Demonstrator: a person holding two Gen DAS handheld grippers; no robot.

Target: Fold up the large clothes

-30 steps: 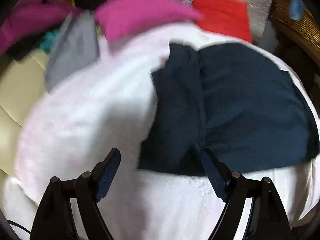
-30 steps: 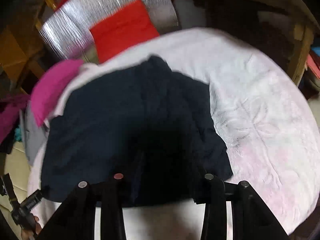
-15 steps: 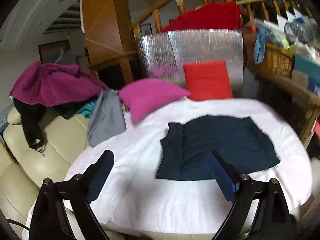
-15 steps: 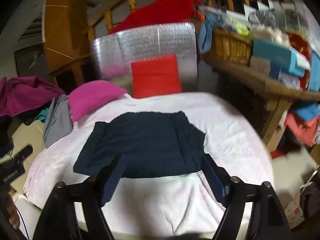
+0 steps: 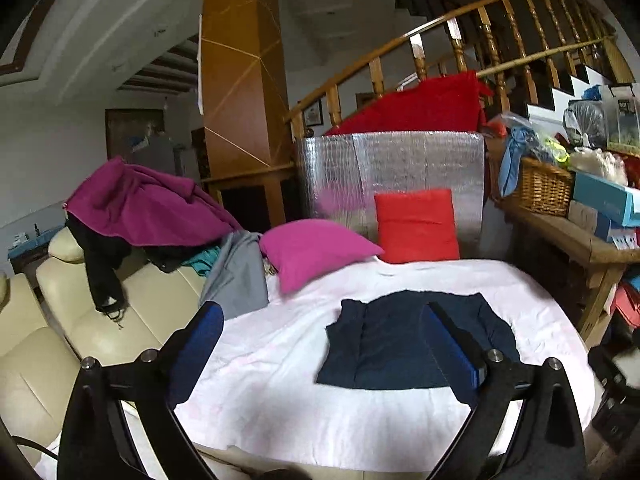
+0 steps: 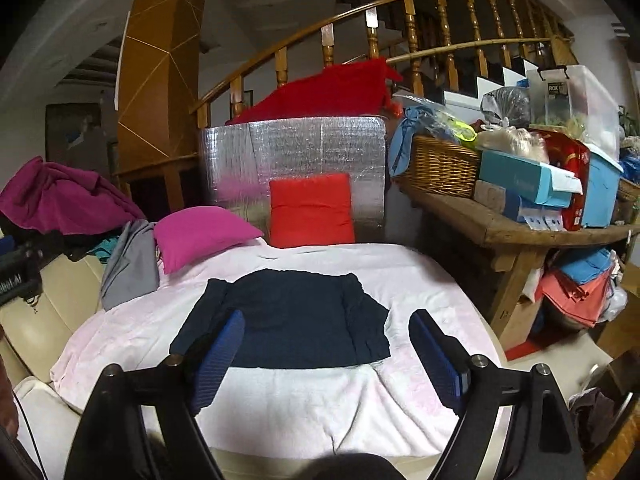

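Observation:
A dark navy garment (image 5: 384,340) lies folded flat on a white-pink blanket (image 5: 280,380) that covers the seat. The right wrist view shows the same garment (image 6: 292,316) in the middle of the blanket (image 6: 420,280). My left gripper (image 5: 322,312) hangs above and in front of it. Its jaws are opening, with nothing between the blue pads. My right gripper (image 6: 328,318) hovers just as far back. Its jaws are opening too and hold nothing. Neither gripper touches the cloth.
A magenta cushion (image 5: 316,248), a red cushion (image 5: 416,224) and a silver foil panel (image 5: 392,160) stand behind the blanket. A grey garment (image 5: 236,276) and a purple one (image 5: 140,208) drape over the cream sofa (image 5: 100,320). A cluttered wooden bench (image 6: 520,232) stands at the right.
Both grippers have pulled back and up from the dark garment, which now lies farther off and flat. Both pairs of jaws stand wider than before. The views have tilted up to show the room.

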